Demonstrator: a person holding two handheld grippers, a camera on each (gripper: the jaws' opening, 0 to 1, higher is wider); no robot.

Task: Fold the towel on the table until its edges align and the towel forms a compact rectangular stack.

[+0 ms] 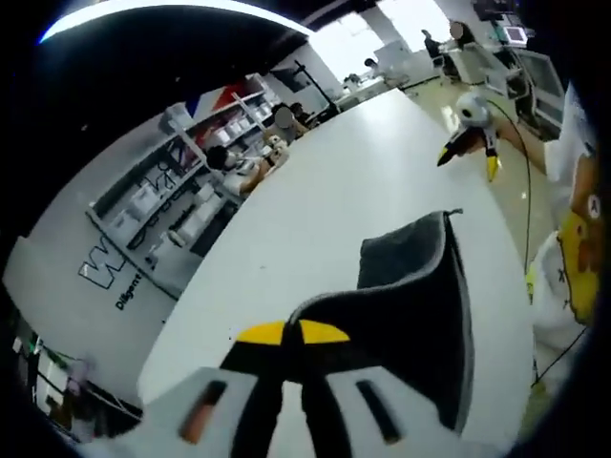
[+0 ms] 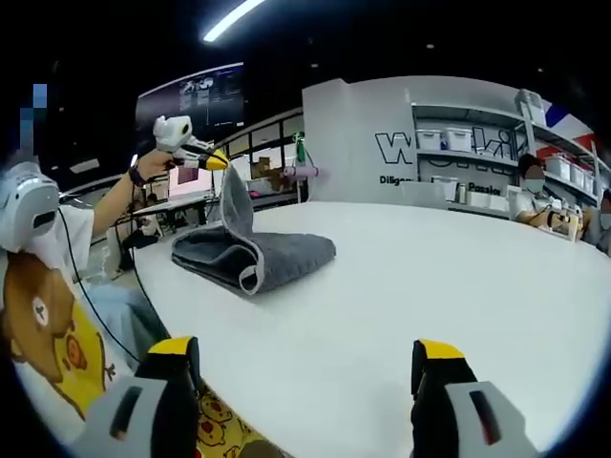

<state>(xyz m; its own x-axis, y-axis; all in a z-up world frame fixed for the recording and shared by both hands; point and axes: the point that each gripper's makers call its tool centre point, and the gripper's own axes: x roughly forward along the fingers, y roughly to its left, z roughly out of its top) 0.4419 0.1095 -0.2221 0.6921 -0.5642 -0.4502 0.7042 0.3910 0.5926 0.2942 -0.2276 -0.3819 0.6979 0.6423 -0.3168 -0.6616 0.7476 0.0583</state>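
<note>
Towel (image 2: 253,253), dark grey with a paler hem, lies partly folded on the white table (image 2: 458,286), at about ten o'clock from the middle of the right gripper view. One corner of it is lifted upright above the pile, pinched by the left gripper (image 2: 221,164), whose yellow tips meet on the cloth at about eleven o'clock in that view. A hand holds that gripper from the left side, and a cable hangs down from it.

In the left gripper view the same towel (image 1: 420,296) spreads from the centre toward five o'clock, its edge running down into the left gripper (image 1: 291,334), whose yellow-tipped jaws are clenched together on the fabric at six o'clock. The right gripper (image 1: 468,148) appears near one o'clock, off the far table edge, held apart from the towel; its jaws look spread.

In its own view the right gripper (image 2: 310,367) has its two jaws wide apart at seven and five o'clock, with nothing between them but bare tabletop. It sits near the table's close edge, well apart from the towel.

Shelves with white bins (image 2: 468,141) stand beyond the table at one o'clock, and seated people are at three o'clock.
</note>
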